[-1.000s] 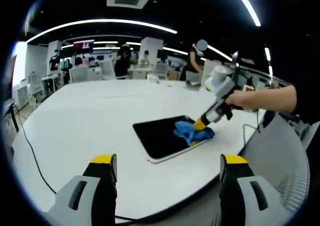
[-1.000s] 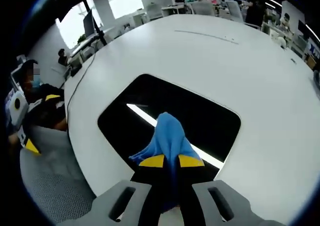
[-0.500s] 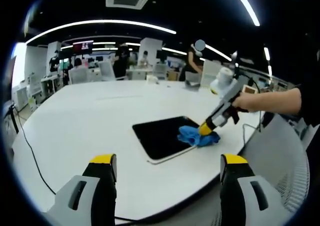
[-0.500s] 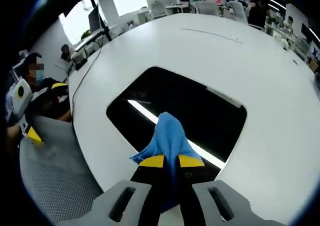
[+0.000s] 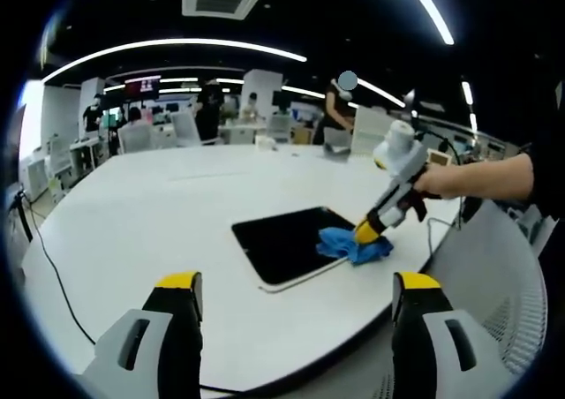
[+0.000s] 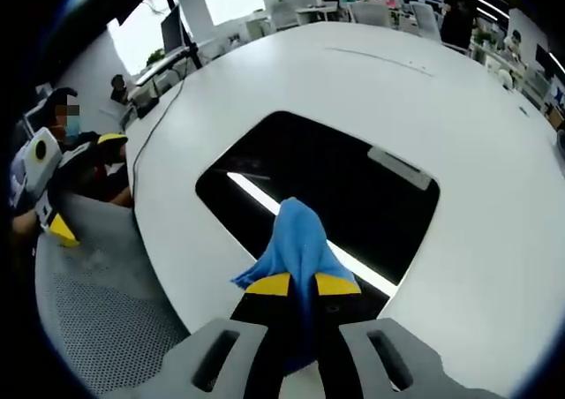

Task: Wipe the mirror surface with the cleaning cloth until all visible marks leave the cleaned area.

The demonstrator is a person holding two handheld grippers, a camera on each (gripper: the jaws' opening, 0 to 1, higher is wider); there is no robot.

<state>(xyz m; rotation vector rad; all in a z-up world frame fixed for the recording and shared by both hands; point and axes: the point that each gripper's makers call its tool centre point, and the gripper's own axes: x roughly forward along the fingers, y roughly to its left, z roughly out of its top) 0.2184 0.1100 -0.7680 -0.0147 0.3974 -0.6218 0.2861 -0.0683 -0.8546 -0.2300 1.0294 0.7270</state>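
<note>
A dark rectangular mirror [image 5: 281, 244] [image 6: 353, 196] with rounded corners lies flat on the white table [image 5: 159, 214]. A blue cleaning cloth [image 5: 351, 244] [image 6: 296, 244] rests on the mirror's near right edge, reaching onto the table. My right gripper [image 6: 303, 284] is shut on the cloth; in the left gripper view it [image 5: 364, 234] slants down from a person's hand at the right. My left gripper [image 5: 296, 286] is held open above the table's near edge, well short of the mirror, with nothing between its fingers.
A black cable [image 5: 55, 275] runs over the table's left edge. A grey mesh chair [image 5: 503, 284] stands at the right. Desks, chairs and people fill the office behind the table. The other gripper [image 6: 40, 187] and a person show at the left of the right gripper view.
The right gripper has dragged the cloth from over the mirror's surface toward its near right edge. The left gripper has stayed about where it was, still open.
</note>
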